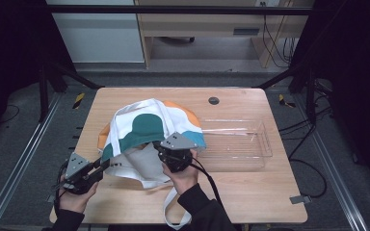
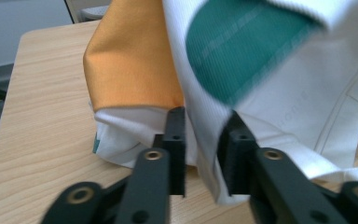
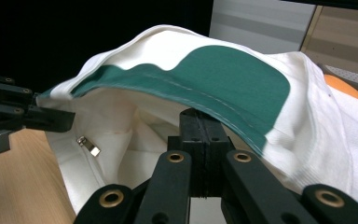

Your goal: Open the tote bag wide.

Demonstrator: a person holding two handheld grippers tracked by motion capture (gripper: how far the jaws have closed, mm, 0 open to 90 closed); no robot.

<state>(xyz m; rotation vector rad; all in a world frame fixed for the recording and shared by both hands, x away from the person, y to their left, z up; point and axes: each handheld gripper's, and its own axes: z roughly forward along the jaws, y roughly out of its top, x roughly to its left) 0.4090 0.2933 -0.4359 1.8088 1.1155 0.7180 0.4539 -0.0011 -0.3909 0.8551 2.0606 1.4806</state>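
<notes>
Right gripper (image 1: 166,155) is seen clamped shut on the upper rim of the tote bag (image 1: 147,130), centre of the high view. Left gripper (image 1: 101,166), lower left, is seen parted, with a fold of the bag's white edge between its jaws and no clear pinch. The bag is spread on a wooden table (image 1: 250,192); a clear plastic tray (image 1: 260,144) lies just right. Dark framing and grey floor surround.

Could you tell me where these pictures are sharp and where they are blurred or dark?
High view: the table is evenly lit and sharp, the surroundings dark. Left gripper view: the bag is smeared, its green patch most, while the left gripper reads fairly crisp. Right gripper view: the right gripper and green rim are sharp, the upper left black, the bag's near right edge soft.
</notes>
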